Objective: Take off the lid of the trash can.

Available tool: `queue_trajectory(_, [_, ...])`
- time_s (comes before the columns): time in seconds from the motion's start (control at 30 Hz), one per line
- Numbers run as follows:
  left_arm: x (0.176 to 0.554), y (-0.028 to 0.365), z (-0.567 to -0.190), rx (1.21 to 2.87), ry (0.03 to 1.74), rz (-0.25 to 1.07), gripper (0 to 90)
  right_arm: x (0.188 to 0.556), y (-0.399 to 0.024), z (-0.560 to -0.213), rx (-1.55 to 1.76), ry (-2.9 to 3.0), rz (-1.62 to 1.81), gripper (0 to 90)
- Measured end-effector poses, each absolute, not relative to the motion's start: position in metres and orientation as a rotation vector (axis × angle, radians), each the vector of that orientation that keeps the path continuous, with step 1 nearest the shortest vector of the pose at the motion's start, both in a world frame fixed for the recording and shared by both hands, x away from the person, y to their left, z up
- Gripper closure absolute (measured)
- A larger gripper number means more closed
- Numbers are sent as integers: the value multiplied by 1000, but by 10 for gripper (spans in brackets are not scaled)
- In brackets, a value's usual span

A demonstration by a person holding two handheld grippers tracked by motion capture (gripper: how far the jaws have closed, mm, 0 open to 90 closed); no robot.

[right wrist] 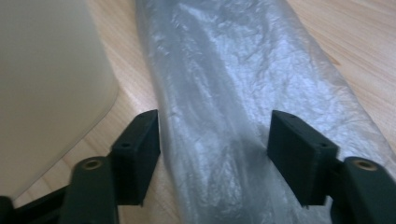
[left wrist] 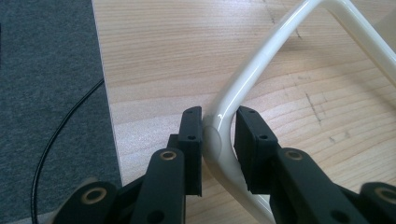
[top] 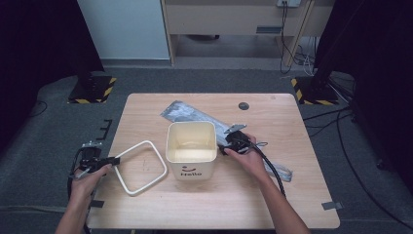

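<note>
Two grippers are at work on a bin, its ring and its liner. The left gripper (left wrist: 218, 135) has its jaws narrowed around a corner of the cream plastic ring (top: 141, 168); one pad is against the tube and the other looks a hair off it, so whether the pinch is firm I cannot tell. The right gripper (right wrist: 212, 140) stands with its jaws wide on either side of the folded grey bag (right wrist: 233, 93), pads not yet pressing the film.

The ring lies flat on the wooden table (top: 292, 195), just left of the cream bin (top: 191, 148), which stands upright and empty with the bag stretched out behind and to its right.

The ring looks light, stiff and glossy, so it may slip or swing; taking it at the rounded corner, as here, should keep it from pivoting. The bag is thin, limp and slick, and probably bunches when squeezed. A pinch across its full folded width near one end seems safest, so that the layers lift together.
</note>
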State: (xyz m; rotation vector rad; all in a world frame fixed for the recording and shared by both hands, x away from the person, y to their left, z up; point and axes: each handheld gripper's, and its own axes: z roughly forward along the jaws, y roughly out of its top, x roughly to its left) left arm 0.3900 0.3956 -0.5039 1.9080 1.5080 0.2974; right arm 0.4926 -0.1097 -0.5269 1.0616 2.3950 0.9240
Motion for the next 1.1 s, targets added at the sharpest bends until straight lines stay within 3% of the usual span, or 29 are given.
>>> queue_trajectory(0.03, [390, 395, -505, 1909, 1504, 301, 718, 495, -114, -527, 1095, 2390, 952, 527])
queue_trajectory(0.07, [390, 395, -506, 1908, 1504, 301, 718, 495, -114, -527, 1095, 2390, 952, 527])
queue_trajectory(0.2, [388, 396, -509, 1916, 1501, 305, 713, 498, -117, -524, 1108, 2393, 925, 812])
queue_trajectory(0.27, [387, 396, -510, 1908, 1498, 314, 710, 499, -119, -524, 1122, 2392, 917, 886])
queue_trajectory(0.87, [381, 395, -510, 1891, 1453, 392, 644, 469, -151, -455, 941, 2273, 952, 900])
queue_trajectory(1.1, [376, 395, -499, 1883, 1421, 510, 452, 458, -165, -431, 923, 2246, 974, 900])
